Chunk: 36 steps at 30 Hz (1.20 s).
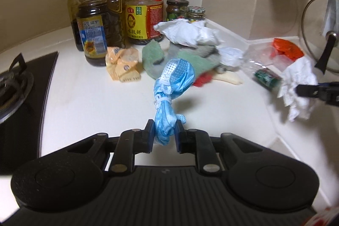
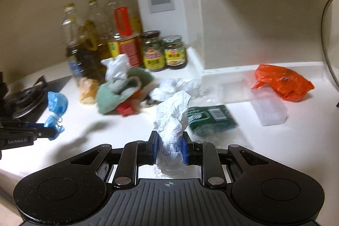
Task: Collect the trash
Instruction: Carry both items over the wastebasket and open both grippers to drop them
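My left gripper (image 1: 164,126) is shut on a rolled blue face mask (image 1: 175,77), lifted off the white counter (image 1: 95,103). In the right wrist view the same mask (image 2: 56,103) hangs at the far left in the left gripper (image 2: 50,130). My right gripper (image 2: 169,137) is shut on a crumpled white tissue (image 2: 172,111), also seen at the right of the left wrist view as a white tissue (image 1: 298,82). Behind lies a pile: white paper (image 1: 186,32), green cloth (image 1: 190,60), yellow wrappers (image 1: 122,65), a green packet (image 2: 214,118), an orange bag (image 2: 281,82).
Oil and sauce bottles (image 1: 93,20) and two jars (image 2: 165,52) stand against the back wall. A gas stove (image 1: 14,86) is at the left. A glass pot lid (image 1: 317,31) leans at the right. A clear plastic box (image 2: 269,107) sits near the orange bag.
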Motion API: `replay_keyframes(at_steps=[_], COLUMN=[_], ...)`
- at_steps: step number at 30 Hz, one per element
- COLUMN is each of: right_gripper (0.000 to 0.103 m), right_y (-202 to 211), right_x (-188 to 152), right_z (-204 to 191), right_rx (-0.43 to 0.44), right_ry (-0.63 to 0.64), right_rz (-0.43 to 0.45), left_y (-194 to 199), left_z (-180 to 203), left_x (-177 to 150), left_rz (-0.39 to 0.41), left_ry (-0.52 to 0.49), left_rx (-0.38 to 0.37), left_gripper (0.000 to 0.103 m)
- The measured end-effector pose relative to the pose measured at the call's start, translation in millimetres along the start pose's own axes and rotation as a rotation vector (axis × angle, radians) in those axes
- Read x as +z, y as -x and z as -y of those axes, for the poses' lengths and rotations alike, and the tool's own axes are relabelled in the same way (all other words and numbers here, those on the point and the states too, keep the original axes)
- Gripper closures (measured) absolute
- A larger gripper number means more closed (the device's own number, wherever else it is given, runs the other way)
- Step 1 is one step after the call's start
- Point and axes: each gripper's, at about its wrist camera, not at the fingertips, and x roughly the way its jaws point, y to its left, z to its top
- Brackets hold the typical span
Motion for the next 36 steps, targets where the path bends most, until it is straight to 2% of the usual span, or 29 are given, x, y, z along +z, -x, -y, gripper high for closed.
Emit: replay_keyframes(at_steps=[8,14,20,26,36], right_gripper=[0.081,0.081,0.081,0.081,0.081], right_y=[25,33,20,-6,-39], right_x=[-28,-65,-108,-140,-179], right_z=[-35,-65,-88,-100,-91], right_rx=[0.085,0.079,0.050,0.023,-0.004], right_ry=[0.020,0.026,0.088,0.122,0.130], right_rz=[-0.072,-0.167,-0.278,-0.368,-0.468], left_y=[35,43,30,10,-21], left_z=[31,42,41,42,41], left_x=[-42,-82,-118,-136,-160], left_rz=[-0.066,-0.142,-0.227,-0.295,-0.368], left_ry=[-0.003,-0.030,-0.026,-0.058,-0.094], left_rx=[-0.089,-0.171,-0.216,-0.220,-0.204], left_gripper=[0.086,0.086,0.086,0.086,0.086])
